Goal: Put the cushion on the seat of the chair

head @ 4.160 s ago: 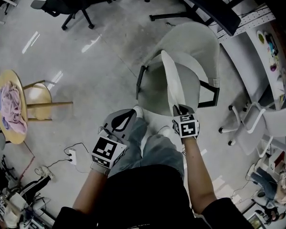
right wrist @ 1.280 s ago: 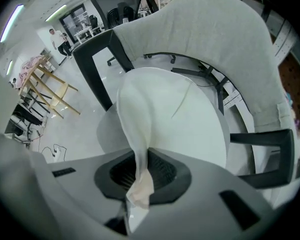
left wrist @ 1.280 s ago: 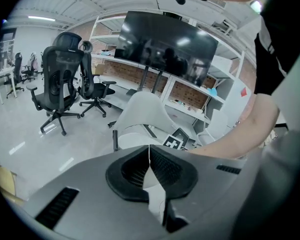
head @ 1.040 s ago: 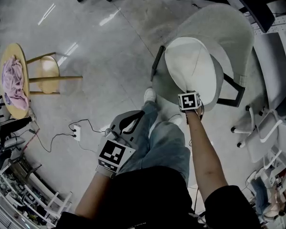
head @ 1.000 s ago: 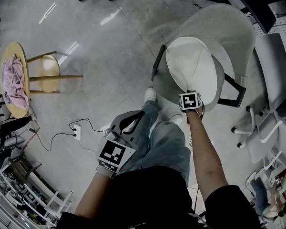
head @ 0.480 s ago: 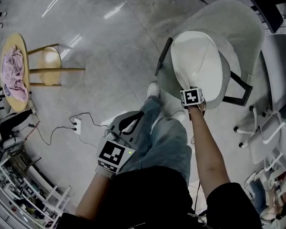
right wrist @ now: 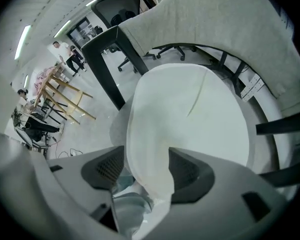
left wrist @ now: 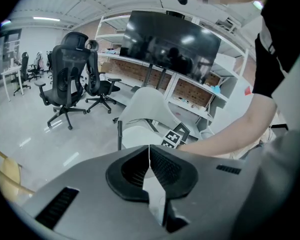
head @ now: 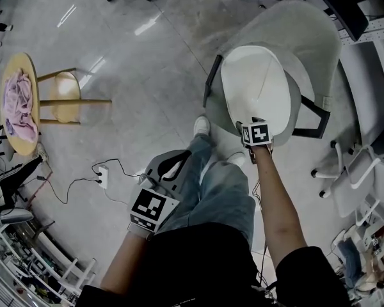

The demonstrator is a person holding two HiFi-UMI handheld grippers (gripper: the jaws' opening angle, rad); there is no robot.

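The white cushion [head: 257, 85] lies flat on the seat of the grey chair [head: 301, 34]. It covers most of the seat. Its long way runs from the front edge of the seat, by the person, up to the back of the chair. A thin fold line runs along it the same way. The end close to the person is a bit lifted and folded, and that end sits between the jaws of the right gripper [head: 253, 128]. This gripper points steeply down at the front of the seat. Its jaws are opening and stand wide. The soft edge of the cushion hangs loose between them, and the left pad is clear of it. The left gripper [head: 179, 157] is held low by the person's leg [head: 211, 187], well apart from the chair. Its jaws are closed tip to tip with nothing in them. It points across the room to the chair, some black office chairs [left wrist: 67, 84] and a big dark screen [left wrist: 165, 41]. On the floor [head: 147, 75], far to the left of the chair, stands a round yellow surface [head: 22, 66] with a pink cloth [head: 16, 110] on it. A wooden stool [head: 65, 94] stands just beside it. A white plug box [head: 102, 175] with a cable lies on the floor near the person's feet.
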